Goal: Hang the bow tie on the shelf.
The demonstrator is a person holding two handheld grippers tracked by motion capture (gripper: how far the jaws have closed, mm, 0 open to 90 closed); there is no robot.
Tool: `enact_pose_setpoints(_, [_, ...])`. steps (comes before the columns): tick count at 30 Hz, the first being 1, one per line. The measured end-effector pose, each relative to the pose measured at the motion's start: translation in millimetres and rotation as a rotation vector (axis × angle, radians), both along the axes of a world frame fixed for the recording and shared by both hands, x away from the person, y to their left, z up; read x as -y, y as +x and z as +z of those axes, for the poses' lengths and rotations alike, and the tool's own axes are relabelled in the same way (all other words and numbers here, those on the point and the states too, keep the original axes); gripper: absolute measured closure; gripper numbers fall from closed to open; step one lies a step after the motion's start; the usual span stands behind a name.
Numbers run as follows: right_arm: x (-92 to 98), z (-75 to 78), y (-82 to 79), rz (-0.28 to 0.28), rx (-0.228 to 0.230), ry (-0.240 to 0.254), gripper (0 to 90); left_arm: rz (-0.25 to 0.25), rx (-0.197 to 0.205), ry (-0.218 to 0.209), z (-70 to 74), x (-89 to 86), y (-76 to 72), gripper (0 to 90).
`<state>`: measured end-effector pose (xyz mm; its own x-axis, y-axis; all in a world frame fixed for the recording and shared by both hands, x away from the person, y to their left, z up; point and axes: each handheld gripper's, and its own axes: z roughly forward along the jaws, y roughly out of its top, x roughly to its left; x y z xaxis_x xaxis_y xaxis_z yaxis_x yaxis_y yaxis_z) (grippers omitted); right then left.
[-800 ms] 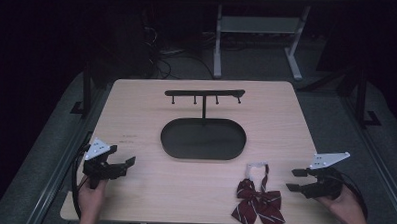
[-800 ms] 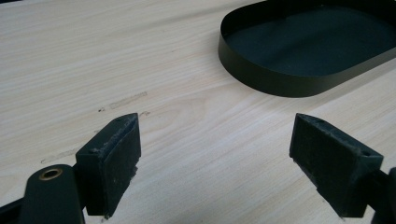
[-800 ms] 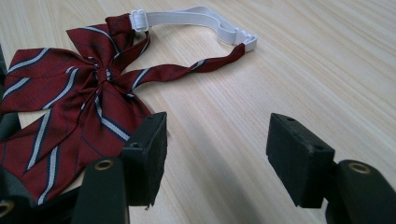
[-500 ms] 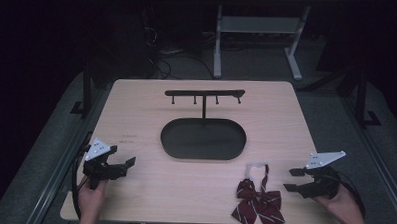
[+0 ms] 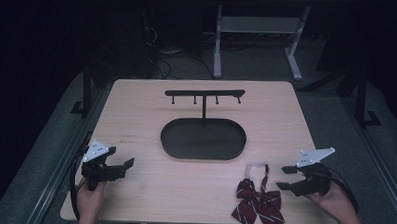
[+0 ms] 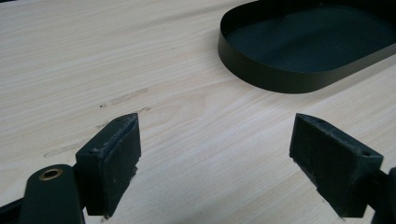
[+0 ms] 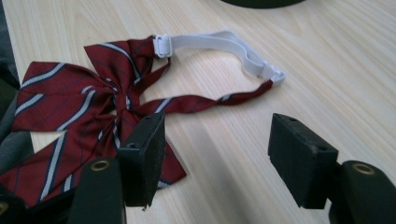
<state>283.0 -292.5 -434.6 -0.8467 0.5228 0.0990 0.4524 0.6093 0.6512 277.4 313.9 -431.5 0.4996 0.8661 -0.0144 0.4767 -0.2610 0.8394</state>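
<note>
A dark red striped bow tie (image 5: 257,200) (image 7: 84,109) with a white elastic strap (image 7: 219,43) lies on the wooden table (image 5: 136,120) near its front right edge. My right gripper (image 5: 285,178) (image 7: 215,150) is open just right of the bow tie, nothing between its jaws. A black stand with a hook bar (image 5: 205,94) rises from a black oval tray (image 5: 203,138) (image 6: 308,46) at the table's middle. At the front left my left gripper (image 5: 126,167) (image 6: 215,163) is open over bare wood, aimed toward the tray.
Beyond the far edge of the table stands a white metal frame (image 5: 254,29) with cables on the floor (image 5: 163,56). Dark rails (image 5: 87,88) run along both sides of the table.
The right gripper has shifted slightly left toward the bow tie. The left gripper and the bow tie have stayed put.
</note>
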Motion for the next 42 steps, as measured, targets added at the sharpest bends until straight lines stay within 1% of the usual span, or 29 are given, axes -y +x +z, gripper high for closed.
enact_pose_setpoints(4, [-7.0, 2.0, 2.9, 0.016, 0.0, -0.011, 35.9, 0.006, -0.001, -0.004, -0.7, -0.1, 0.3, 16.3])
enact_pose_setpoints(6, [-10.2, 2.9, 5.4, 0.026, -0.008, -0.014, 35.8, 0.008, -0.003, -0.003, -0.8, -0.1, 0.4, 16.3])
enact_pose_setpoints(8, [-11.4, 3.3, 5.9, 0.024, -0.016, -0.015, 35.7, 0.009, -0.004, -0.005, -0.9, 0.1, 0.6, 16.3])
enact_pose_setpoints(9, [-12.4, 3.4, 7.1, 0.031, -0.011, -0.017, 35.7, 0.009, -0.003, -0.003, -0.8, 0.1, 0.5, 16.3])
enact_pose_setpoints(10, [-13.5, 4.3, 6.9, 0.026, -0.02, -0.021, 35.7, 0.009, -0.002, -0.002, -0.6, 0.1, 0.4, 16.3])
enact_pose_setpoints(12, [-15.8, 6.0, 9.1, 0.035, -0.019, -0.019, 35.6, 0.004, -0.002, -0.004, -0.6, -0.1, 0.8, 16.3])
enact_pose_setpoints(15, [-17.7, 7.2, 12.8, 0.04, -0.023, -0.02, 35.4, 0.011, -0.006, -0.001, -0.5, -1.2, 1.1, 16.3])
enact_pose_setpoints(16, [-17.7, 7.2, 12.8, 0.04, -0.023, -0.02, 35.3, 0.015, -0.002, -0.01, -0.7, -1.0, 1.0, 16.3])
enact_pose_setpoints(17, [-19.2, 8.1, 13.5, 0.041, -0.029, -0.023, 35.3, 0.014, 0.0, -0.007, -0.2, -1.4, 0.7, 16.3])
enact_pose_setpoints(19, [-23.3, 9.6, 15.1, 0.045, -0.031, -0.037, 35.4, 0.009, 0.004, -0.004, -0.1, -1.1, 0.6, 16.3])
enact_pose_setpoints(20, [-27.2, 9.7, 17.6, 0.038, -0.035, -0.058, 35.4, 0.005, 0.001, -0.002, 0.0, -0.3, 0.7, 16.3])
enact_pose_setpoints(22, [-29.7, 9.6, 18.6, 0.032, -0.039, -0.067, 35.6, 0.003, -0.002, 0.0, 0.1, 0.2, 0.7, 16.3])
enact_pose_setpoints(25, [-36.3, 10.3, 22.1, 0.041, -0.048, -0.1, 36.1, -0.005, -0.001, 0.003, -0.1, 1.8, 1.3, 16.3])
enact_pose_setpoints(27, [-38.6, 12.0, 25.2, 0.044, -0.05, -0.107, 36.3, -0.006, -0.002, 0.003, 0.1, 2.1, 1.3, 16.3])
enact_pose_setpoints(28, [-40.7, 13.4, 28.5, 0.051, -0.041, -0.114, 37.0, -0.005, -0.001, 0.003, 0.3, 2.0, 1.5, 16.3])
enact_pose_setpoints(29, [-40.7, 13.4, 28.5, 0.051, -0.041, -0.114, 37.0, -0.005, -0.001, 0.003, 0.3, 2.0, 1.5, 16.3])
enact_pose_setpoints(30, [-43.3, 13.6, 31.5, 0.055, -0.052, -0.113, 37.4, -0.005, 0.002, 0.0, 0.2, 1.9, 1.6, 16.3])
enact_pose_setpoints(31, [-43.3, 13.6, 31.5, 0.055, -0.052, -0.113, 37.4, -0.004, 0.0, 0.0, 0.4, 1.8, 1.6, 16.3])
enact_pose_setpoints(32, [-45.2, 12.7, 35.2, 0.061, -0.053, -0.125, 37.9, -0.002, -0.001, -0.001, 0.5, 1.7, 1.6, 16.3])
enact_pose_setpoints(34, [-46.3, 11.9, 37.5, 0.064, -0.054, -0.13, 38.1, -0.001, 0.001, -0.002, 0.1, 1.9, 1.6, 16.3])
enact_pose_setpoints(35, [-48.1, 10.8, 40.9, 0.07, -0.053, -0.145, 38.8, -0.003, 0.002, 0.0, 0.1, 2.0, 1.5, 16.2])
enact_pose_setpoints(37, [-49.6, 10.2, 42.4, 0.066, -0.059, -0.151, 39.0, -0.004, 0.0, 0.005, 0.4, 1.9, 1.1, 16.3])
enact_pose_setpoints(39, [-52.0, 8.4, 46.6, 0.076, -0.053, -0.167, 39.6, -0.004, 0.0, 0.002, 0.2, 1.6, 1.2, 16.3])
enact_pose_setpoints(42, [-56.2, 6.3, 55.2, 0.07, -0.055, -0.194, 40.9, -0.002, 0.001, -0.001, 0.0, 1.2, 1.1, 16.3])
